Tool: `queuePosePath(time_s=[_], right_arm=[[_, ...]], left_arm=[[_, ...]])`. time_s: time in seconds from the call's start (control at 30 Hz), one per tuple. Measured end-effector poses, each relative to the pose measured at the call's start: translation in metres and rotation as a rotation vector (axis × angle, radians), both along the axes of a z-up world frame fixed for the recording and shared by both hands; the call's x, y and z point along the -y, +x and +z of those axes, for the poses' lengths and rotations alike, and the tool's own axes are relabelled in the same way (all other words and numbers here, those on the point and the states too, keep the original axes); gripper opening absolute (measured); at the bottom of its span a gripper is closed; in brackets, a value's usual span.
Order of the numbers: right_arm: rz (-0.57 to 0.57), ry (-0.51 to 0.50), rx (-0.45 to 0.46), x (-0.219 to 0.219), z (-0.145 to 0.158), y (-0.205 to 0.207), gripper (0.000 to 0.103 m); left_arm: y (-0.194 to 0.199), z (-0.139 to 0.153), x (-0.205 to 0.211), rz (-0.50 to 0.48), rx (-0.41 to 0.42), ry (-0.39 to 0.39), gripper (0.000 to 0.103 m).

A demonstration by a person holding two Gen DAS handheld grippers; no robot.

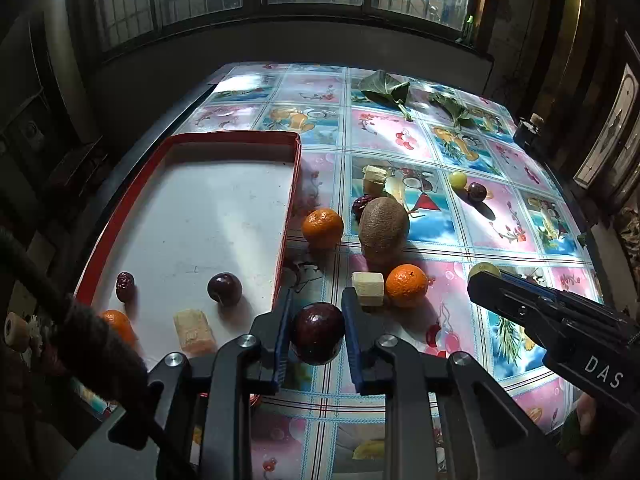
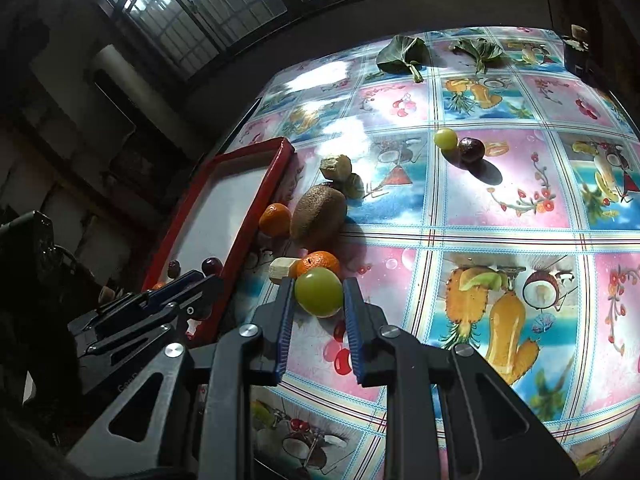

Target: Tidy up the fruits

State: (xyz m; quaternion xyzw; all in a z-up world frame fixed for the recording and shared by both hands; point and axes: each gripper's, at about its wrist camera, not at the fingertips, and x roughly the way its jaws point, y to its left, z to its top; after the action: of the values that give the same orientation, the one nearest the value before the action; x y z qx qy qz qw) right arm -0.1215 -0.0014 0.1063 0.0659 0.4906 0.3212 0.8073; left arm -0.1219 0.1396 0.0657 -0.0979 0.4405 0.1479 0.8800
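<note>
My left gripper [image 1: 318, 334] is shut on a dark red plum [image 1: 318, 332], held just right of the red-rimmed white tray [image 1: 294, 184]. The tray holds a plum [image 1: 224, 289], a red date [image 1: 125, 286], an orange [image 1: 118, 324] and a pale cube [image 1: 195, 330]. My right gripper [image 2: 318, 292] is shut on a green grape [image 2: 319, 291] above the table; it also shows in the left wrist view [image 1: 484, 276]. On the table lie a kiwi [image 1: 383, 229], two oranges [image 1: 322, 227] [image 1: 407, 285], a pale cube [image 1: 368, 288], a green grape [image 1: 457, 179] and a dark grape [image 1: 477, 191].
A fruit-print tablecloth [image 1: 500, 208] covers the table. Two green leaves [image 1: 386, 88] [image 1: 452, 106] lie at the far edge. Pale fruit pieces [image 1: 376, 178] lie behind the kiwi. A dark object [image 1: 528, 130] stands at the far right edge. Windows run along the back wall.
</note>
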Motion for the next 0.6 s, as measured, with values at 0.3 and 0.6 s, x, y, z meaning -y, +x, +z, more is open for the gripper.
queuePosePath(time_s=[0.3,0.6], right_arm=[[0.026,-0.034,0.032,-0.047,0.000,-0.004,0.026],[0.034,-0.079,0.021,-0.062,-0.013,-0.008,0.026]], left_arm=[[-0.006,0.001,-0.024,0.077,0.010,0.031,0.023],[-0.009,-0.004,-0.041,0.115,0.006,0.029,0.023]])
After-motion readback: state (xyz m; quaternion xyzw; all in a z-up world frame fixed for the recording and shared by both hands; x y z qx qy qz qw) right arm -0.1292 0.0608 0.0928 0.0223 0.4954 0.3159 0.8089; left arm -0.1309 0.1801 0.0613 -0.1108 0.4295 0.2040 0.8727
